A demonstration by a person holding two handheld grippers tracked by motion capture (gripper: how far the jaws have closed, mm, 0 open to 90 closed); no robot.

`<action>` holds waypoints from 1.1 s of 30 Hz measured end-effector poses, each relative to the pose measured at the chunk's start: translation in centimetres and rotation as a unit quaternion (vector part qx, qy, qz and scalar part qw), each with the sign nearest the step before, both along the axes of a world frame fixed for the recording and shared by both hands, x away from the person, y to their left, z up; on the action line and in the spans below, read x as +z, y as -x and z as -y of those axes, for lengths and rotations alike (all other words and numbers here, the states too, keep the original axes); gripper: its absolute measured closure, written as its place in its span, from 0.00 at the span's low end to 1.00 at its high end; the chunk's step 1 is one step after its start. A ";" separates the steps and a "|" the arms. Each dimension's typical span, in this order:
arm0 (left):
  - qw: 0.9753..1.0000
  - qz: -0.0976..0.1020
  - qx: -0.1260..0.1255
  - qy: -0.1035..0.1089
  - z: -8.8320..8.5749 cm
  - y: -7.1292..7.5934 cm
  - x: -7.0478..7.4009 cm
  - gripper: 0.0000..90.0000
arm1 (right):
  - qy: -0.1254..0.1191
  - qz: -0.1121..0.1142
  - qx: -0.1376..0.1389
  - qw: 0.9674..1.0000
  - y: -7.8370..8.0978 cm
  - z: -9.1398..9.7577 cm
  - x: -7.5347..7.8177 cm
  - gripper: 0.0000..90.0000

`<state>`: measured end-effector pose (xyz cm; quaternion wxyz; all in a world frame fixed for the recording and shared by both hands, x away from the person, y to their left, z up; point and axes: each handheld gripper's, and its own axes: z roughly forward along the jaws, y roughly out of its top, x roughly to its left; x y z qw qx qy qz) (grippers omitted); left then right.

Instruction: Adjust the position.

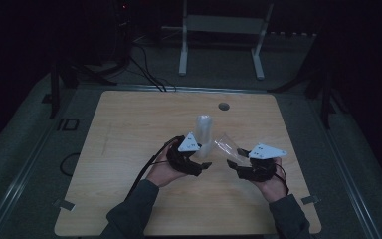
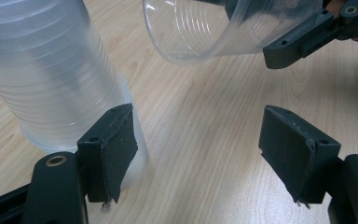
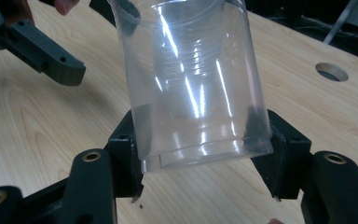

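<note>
A tall stack of clear plastic cups (image 1: pixel 204 130) stands on the wooden table (image 1: pixel 129 149). In the left gripper view the stack (image 2: pixel 51 79) rises just beyond the left jaw, outside the gap. My left gripper (image 2: pixel 205 149) is open with only bare table between its jaws. My right gripper (image 3: pixel 200 154) is shut on the base of a single clear cup (image 3: pixel 191 79), one pad on each side. That cup (image 2: pixel 200 32) lies tilted, with its mouth toward the stack, a little above the table. In the high view both grippers sit side by side, left (image 1: pixel 205 158) and right (image 1: pixel 236 165).
A round cable hole (image 1: pixel 223 106) lies in the table behind the stack. A white metal stand (image 1: pixel 219 30) is on the floor beyond the far edge. Cables run across the dark floor at the back left. Bare wood surrounds the hands.
</note>
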<state>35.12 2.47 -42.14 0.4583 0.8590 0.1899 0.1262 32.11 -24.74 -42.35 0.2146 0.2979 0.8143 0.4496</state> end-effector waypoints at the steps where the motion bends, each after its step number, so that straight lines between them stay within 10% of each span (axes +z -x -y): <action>1: 1.000 0.000 0.000 0.001 0.0 0.0 0.0 0.30 | -0.002 0.002 -0.001 1.000 0.0 0.0 0.0 0.46; 33: 0.999 -0.013 0.012 0.051 -0.1 0.0 0.6 0.30 | -0.064 0.054 -0.025 0.996 0.9 -0.2 0.1 0.46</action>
